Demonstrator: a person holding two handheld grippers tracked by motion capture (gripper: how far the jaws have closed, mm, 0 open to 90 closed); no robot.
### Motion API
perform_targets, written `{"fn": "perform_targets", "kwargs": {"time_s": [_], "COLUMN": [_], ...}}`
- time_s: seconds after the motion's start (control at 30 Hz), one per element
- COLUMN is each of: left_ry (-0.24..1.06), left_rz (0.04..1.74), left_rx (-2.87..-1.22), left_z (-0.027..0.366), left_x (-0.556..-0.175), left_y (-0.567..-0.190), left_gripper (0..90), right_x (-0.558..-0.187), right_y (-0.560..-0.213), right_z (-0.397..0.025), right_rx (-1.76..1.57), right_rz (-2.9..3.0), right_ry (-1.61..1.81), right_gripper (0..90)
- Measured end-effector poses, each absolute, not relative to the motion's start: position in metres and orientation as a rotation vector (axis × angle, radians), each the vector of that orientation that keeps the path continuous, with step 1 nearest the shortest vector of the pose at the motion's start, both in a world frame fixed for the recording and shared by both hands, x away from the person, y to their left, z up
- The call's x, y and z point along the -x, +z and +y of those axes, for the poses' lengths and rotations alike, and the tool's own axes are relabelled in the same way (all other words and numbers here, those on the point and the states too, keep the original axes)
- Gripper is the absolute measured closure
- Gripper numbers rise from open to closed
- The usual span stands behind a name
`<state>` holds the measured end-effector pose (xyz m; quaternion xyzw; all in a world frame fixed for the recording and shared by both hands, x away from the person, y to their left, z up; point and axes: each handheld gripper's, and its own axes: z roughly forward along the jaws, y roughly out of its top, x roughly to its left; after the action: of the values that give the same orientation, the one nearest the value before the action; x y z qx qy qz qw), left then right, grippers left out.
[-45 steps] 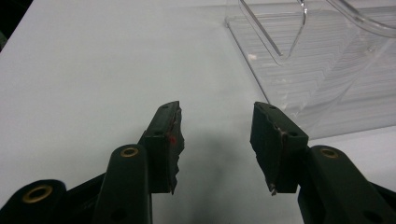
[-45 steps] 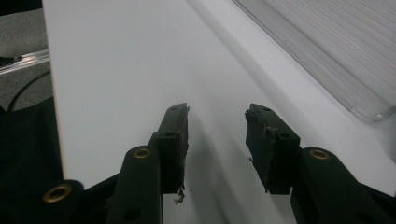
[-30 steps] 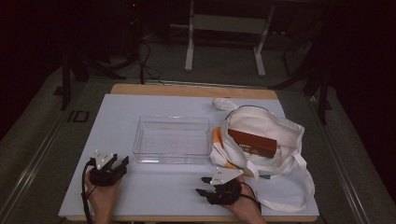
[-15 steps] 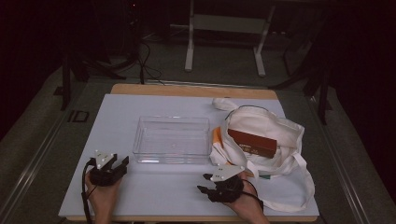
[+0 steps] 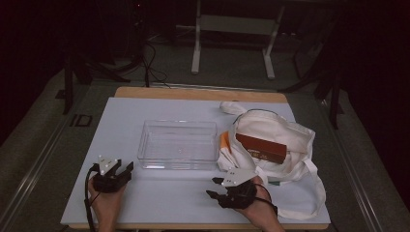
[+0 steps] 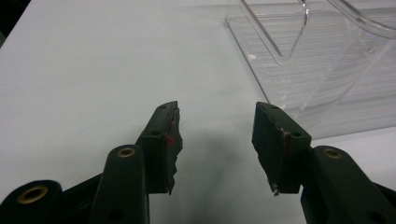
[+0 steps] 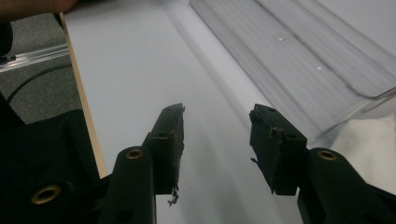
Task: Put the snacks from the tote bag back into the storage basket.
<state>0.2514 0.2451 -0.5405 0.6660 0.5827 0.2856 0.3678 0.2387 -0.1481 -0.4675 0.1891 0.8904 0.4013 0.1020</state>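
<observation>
High view: both tongs, left point(image 5: 126, 167) and right point(image 5: 211, 187), rest spread and empty on the table point(image 5: 121, 116) before the clear bin point(image 5: 177, 145). It looks light, rigid and slick; gripping its thin rim seems best.

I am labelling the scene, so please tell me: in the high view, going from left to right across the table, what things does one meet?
Left hand-held gripper → clear rectangular plastic tray → right hand-held gripper → white cloth tote bag.
</observation>
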Motion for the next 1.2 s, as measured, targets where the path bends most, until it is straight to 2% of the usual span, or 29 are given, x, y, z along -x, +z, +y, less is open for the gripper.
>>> {"fn": "perform_targets", "kwargs": {"time_s": [0.6,1.2], "left_ry": [0.729,0.729], "left_rz": [1.501,1.502], "left_rx": [-1.71,-1.708], "left_z": [0.245,0.245], "left_x": [-0.252,-0.252], "left_y": [-0.541,-0.541], "left_gripper": [52.0,51.9], "right_x": [-0.247,-0.252], "right_y": [-0.444,-0.422], "right_z": [-0.169,-0.186], "right_rx": [-0.582,-0.581], "right_rz": [2.588,2.554], "right_ry": [1.158,1.105], "right_gripper": [54.7,51.1]}}
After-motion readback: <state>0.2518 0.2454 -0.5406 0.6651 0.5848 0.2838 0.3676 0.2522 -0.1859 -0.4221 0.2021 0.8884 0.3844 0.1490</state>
